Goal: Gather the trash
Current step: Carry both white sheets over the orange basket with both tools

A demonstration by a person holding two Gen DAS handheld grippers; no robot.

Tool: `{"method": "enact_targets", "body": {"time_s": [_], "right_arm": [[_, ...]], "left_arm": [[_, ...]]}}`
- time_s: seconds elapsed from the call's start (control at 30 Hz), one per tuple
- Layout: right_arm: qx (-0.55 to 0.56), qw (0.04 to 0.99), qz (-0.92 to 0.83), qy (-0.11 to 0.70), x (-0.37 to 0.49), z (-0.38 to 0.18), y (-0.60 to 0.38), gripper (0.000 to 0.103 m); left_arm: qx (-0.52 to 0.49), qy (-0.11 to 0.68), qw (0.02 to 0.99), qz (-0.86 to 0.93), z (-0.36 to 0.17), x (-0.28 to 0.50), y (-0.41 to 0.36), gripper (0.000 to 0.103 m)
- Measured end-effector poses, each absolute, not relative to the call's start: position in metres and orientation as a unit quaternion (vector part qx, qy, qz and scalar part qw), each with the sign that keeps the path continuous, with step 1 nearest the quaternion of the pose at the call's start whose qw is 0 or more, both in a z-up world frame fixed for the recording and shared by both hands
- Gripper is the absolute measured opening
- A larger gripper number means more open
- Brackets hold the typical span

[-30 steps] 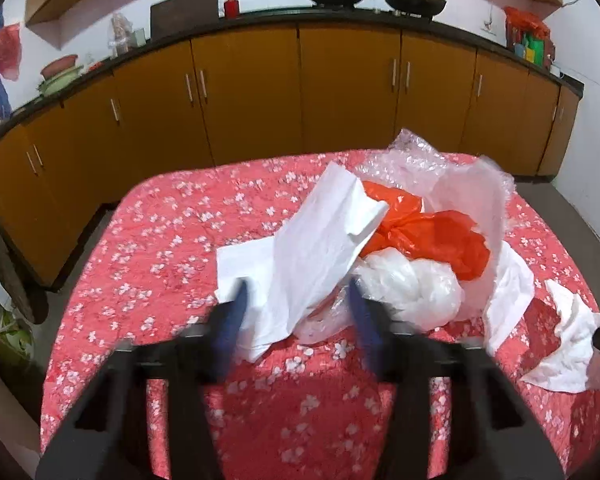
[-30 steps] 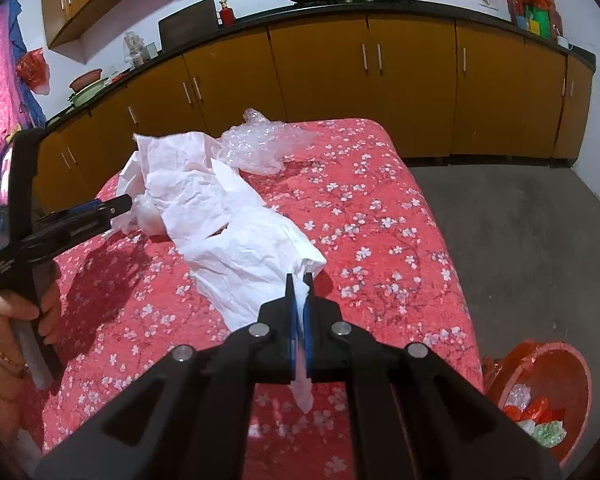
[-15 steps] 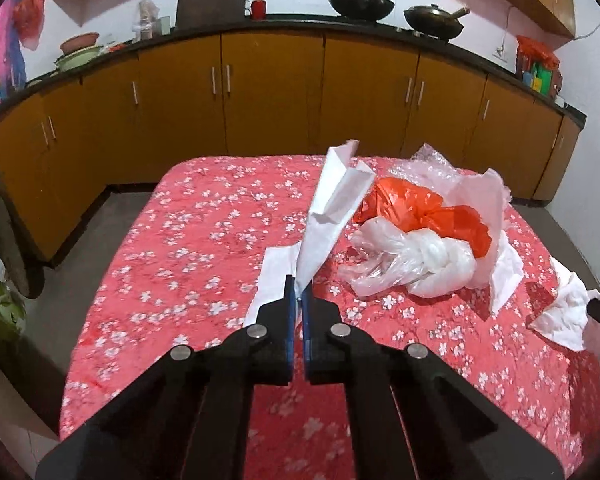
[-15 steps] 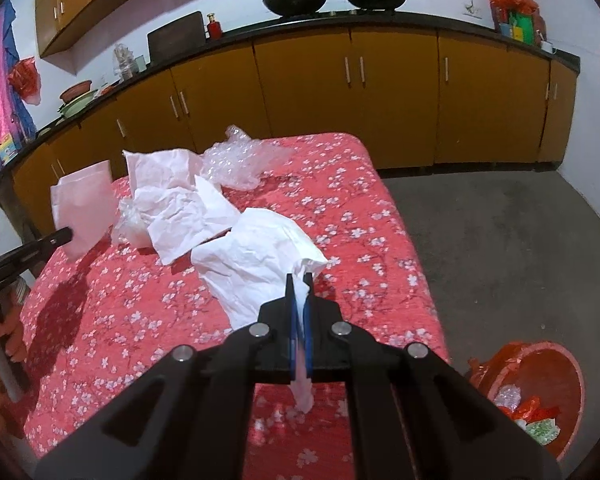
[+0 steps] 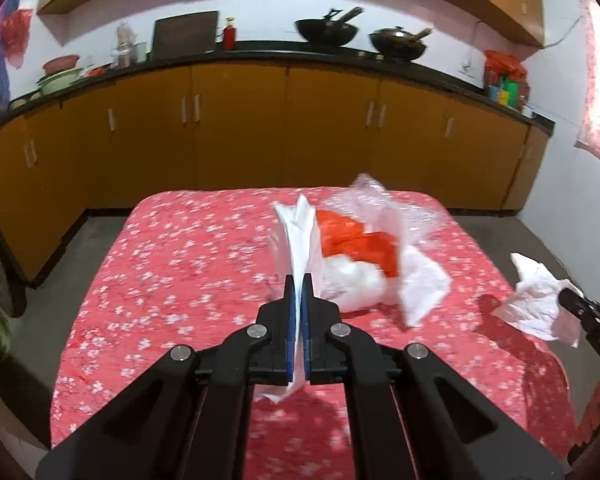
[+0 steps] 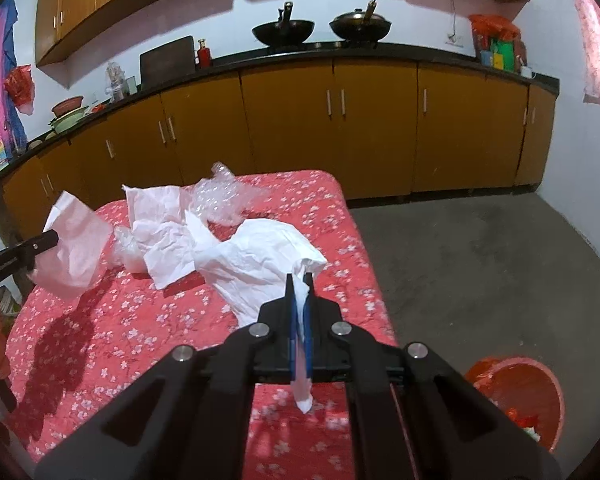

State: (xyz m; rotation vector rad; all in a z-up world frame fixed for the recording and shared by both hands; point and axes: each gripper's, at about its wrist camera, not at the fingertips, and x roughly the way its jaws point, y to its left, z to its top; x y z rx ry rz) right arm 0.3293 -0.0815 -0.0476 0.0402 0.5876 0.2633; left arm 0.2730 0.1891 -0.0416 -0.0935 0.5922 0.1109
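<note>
Our left gripper (image 5: 299, 280) pinches a white paper sheet (image 5: 300, 236) above the table (image 5: 188, 264); our right gripper (image 6: 299, 280) pinches crumpled white paper (image 6: 260, 256) near the table's right edge; an orange bag (image 5: 360, 244) and bubble wrap (image 6: 224, 196) lie between; a red bin (image 6: 540, 380) sits on the floor.

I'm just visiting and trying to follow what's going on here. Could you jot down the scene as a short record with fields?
Setting: kitchen, table under a red flowered cloth
Left gripper: fingers shut on a white paper sheet
Right gripper: fingers shut on a crumpled white paper
Left on table: orange plastic bag, clear plastic wrap, more white paper
Bin: red trash basket on the floor, already holding scraps
</note>
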Motion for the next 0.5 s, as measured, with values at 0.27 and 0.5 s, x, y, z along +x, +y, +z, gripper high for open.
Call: {"method": "enact_targets", "body": {"time_s": [0.27,0.5], "right_arm": [[0.033,0.953,0.098,0.286,0.322,-0.044,-0.116,0.005],[0.047,0.956,0.065,0.283,0.316,-0.046,-0.152,0.005]], "left_arm": [[-0.03,0.275,0.961,-0.002,-0.029,0.27,0.139,0.003],[-0.013,0.266,0.963,-0.043,-0.022,0.271,0.096,0.002]]}}
